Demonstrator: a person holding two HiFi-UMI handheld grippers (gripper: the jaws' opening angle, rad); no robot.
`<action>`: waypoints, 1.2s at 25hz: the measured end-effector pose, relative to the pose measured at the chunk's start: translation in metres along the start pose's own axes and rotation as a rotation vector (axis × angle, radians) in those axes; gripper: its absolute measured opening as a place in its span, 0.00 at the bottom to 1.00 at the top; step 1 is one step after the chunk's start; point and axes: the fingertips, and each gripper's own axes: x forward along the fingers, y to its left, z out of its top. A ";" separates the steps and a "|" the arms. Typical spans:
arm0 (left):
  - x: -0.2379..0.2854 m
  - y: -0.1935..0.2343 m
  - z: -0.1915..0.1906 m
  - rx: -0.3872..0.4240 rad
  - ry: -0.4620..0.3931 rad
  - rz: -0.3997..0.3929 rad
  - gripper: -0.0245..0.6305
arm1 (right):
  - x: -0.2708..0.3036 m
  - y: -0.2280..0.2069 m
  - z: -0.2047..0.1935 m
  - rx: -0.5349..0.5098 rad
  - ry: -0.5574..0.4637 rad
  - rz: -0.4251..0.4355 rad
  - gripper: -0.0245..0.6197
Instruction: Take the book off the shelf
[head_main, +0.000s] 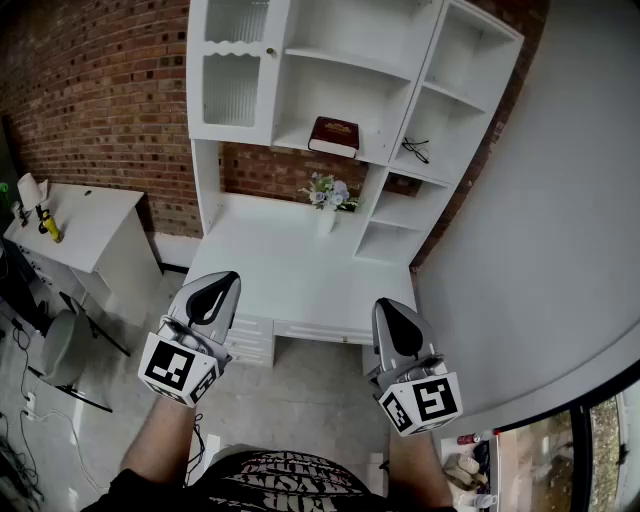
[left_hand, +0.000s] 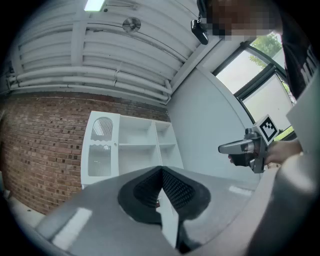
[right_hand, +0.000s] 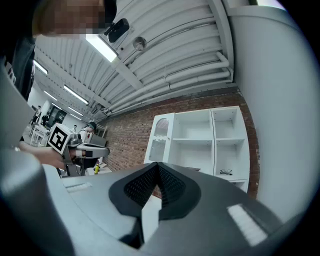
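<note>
A dark red book (head_main: 334, 136) lies flat on a middle shelf of the white shelf unit (head_main: 300, 100) against the brick wall. My left gripper (head_main: 212, 290) and my right gripper (head_main: 396, 322) hang side by side well in front of the desk, far from the book, both shut and empty. The left gripper view shows the shelf unit (left_hand: 127, 150) beyond shut jaws, with the book hidden behind them. In the right gripper view the shelf unit (right_hand: 200, 140) stands ahead, and only the book's edge (right_hand: 192, 170) peeks over the jaws.
A white vase of flowers (head_main: 328, 200) stands on the white desk (head_main: 300, 275) under the shelves. Glasses (head_main: 415, 150) lie on a right-hand shelf. A second white table (head_main: 80, 225) with a yellow bottle (head_main: 50, 230) is at the left. A grey wall (head_main: 540, 200) runs along the right.
</note>
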 end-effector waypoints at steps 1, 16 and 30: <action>0.002 -0.004 0.002 -0.003 0.011 0.001 0.04 | -0.001 -0.002 0.000 0.003 0.001 0.004 0.07; 0.000 -0.032 0.006 -0.011 0.038 0.056 0.04 | -0.030 -0.019 -0.022 0.110 0.006 0.072 0.08; -0.015 -0.027 -0.024 -0.001 0.075 0.074 0.04 | -0.013 -0.015 -0.045 0.198 0.011 0.116 0.08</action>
